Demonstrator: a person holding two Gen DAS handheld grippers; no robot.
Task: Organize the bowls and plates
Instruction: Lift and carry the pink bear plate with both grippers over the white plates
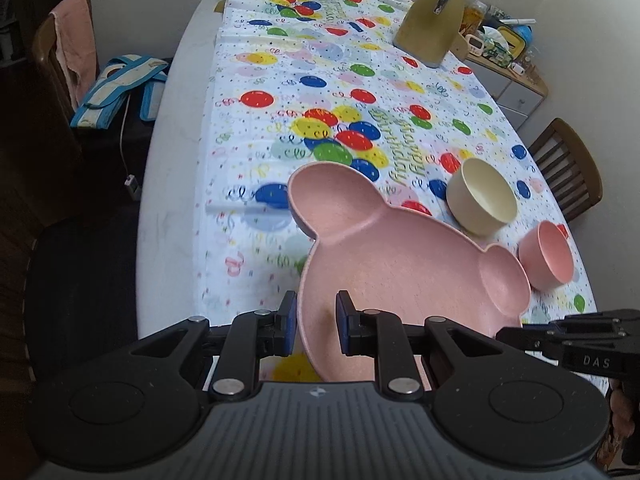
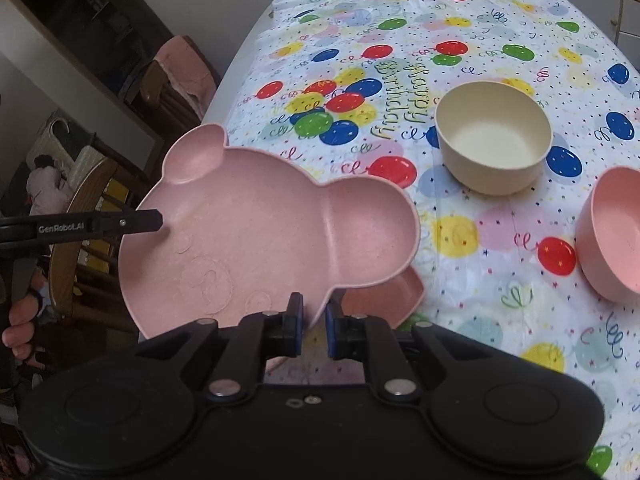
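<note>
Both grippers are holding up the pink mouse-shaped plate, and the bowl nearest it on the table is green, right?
Not green: the bowl nearest the pink mouse-shaped plate is cream, as the right wrist view shows. Both the left gripper and right gripper do hold the plate.

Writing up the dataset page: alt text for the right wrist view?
Two claws hold a pink bear-shaped plate above a balloon-print tablecloth: the right claw pinches its near rim, the left claw its left edge. A cream bowl and pink bowl sit right.
</note>
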